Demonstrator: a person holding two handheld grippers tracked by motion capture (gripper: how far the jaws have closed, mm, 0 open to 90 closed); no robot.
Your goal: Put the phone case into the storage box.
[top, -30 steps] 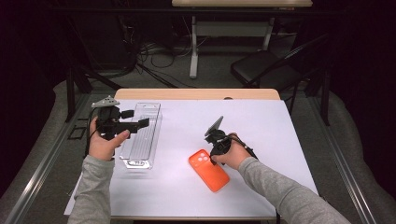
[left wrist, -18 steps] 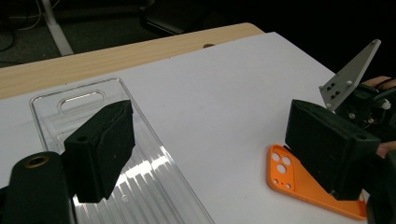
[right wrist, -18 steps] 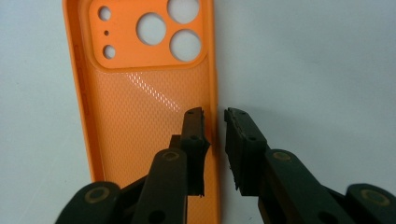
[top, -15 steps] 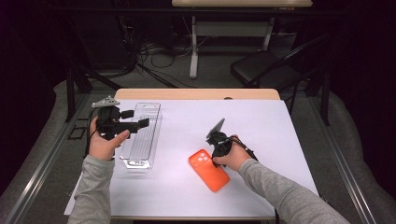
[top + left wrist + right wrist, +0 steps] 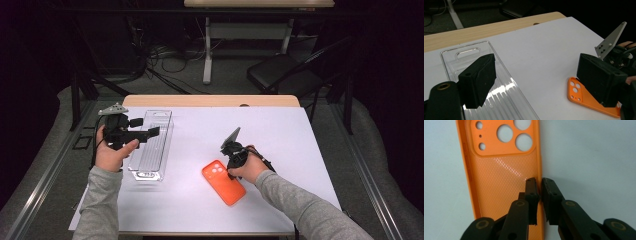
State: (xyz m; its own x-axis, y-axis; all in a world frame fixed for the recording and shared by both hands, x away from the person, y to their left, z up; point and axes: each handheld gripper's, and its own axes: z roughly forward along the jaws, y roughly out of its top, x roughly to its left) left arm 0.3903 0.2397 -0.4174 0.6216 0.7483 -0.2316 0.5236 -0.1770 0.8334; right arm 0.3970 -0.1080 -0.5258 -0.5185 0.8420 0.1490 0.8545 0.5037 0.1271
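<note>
**Pinching the case wall**

On the white table (image 5: 300, 150) I work from big to small: the clear tray (image 5: 150, 145) lies at my left, under my left gripper (image 5: 534, 82), jaws wide apart and empty. The orange phone case (image 5: 223, 182) lies flat near the front middle, long axis slanting, camera holes toward the far left. My right gripper (image 5: 541, 192) has just been closing; its jaws now clamp the case's side wall. I'd keep the pinch square and lift slowly.

- The tray (image 5: 150, 145) lies on the table (image 5: 300, 130) near its left edge, reaching toward the far edge.
- The phone case (image 5: 223, 182) lies right of the tray, nearer the front edge.
- A chair (image 5: 280, 75) stands beyond the far edge.
</note>
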